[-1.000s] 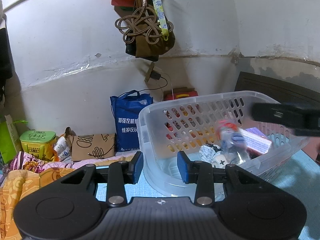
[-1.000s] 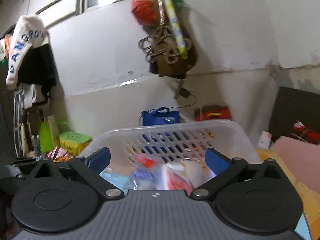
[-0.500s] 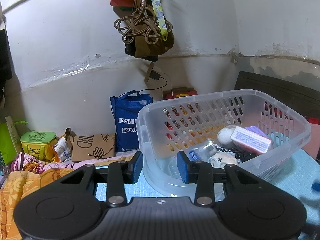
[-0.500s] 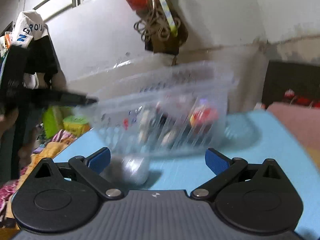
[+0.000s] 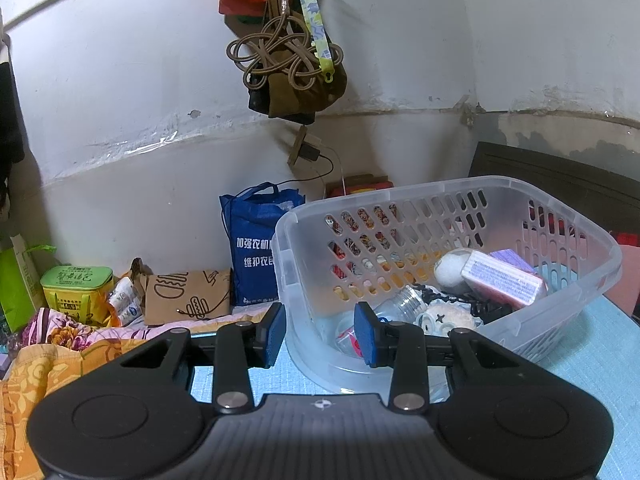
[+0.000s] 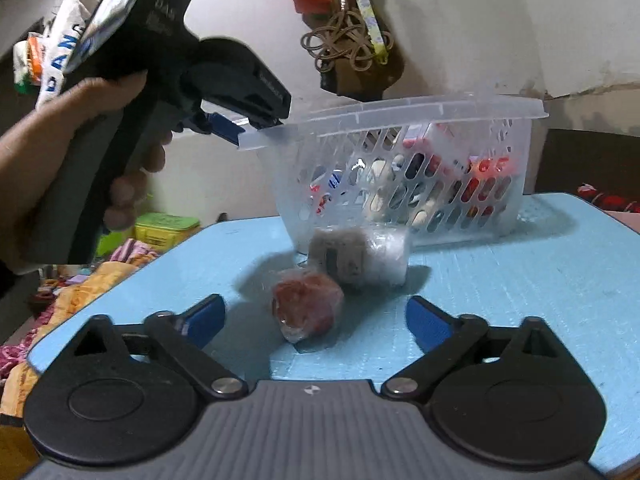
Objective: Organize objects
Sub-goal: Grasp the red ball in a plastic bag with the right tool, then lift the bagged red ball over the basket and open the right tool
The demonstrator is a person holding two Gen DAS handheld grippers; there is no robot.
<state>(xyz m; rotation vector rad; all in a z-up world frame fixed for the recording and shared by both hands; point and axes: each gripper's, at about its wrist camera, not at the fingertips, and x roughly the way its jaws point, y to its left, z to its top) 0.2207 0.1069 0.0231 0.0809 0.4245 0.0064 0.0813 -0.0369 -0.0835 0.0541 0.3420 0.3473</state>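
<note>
1. Left claw sits at the near corner of the clear plastic basket, its blue pads parted with the corner wall between them; whether they actually pinch it, hard to tell from here.
2. From the right wrist view, that same left claw is up at the basket rim, touching its edge, with the person's hand wrapped round the handle.
3. Right claw is spread wide and holds nothing, low over the blue counter.
4. Just ahead of it lies a red item in clear wrap, and beside that a grey-white wrapped bundle, both outside the basket.
5. Inside the basket: a pink-and-white box, a white ball, a clear bottle.
</note>
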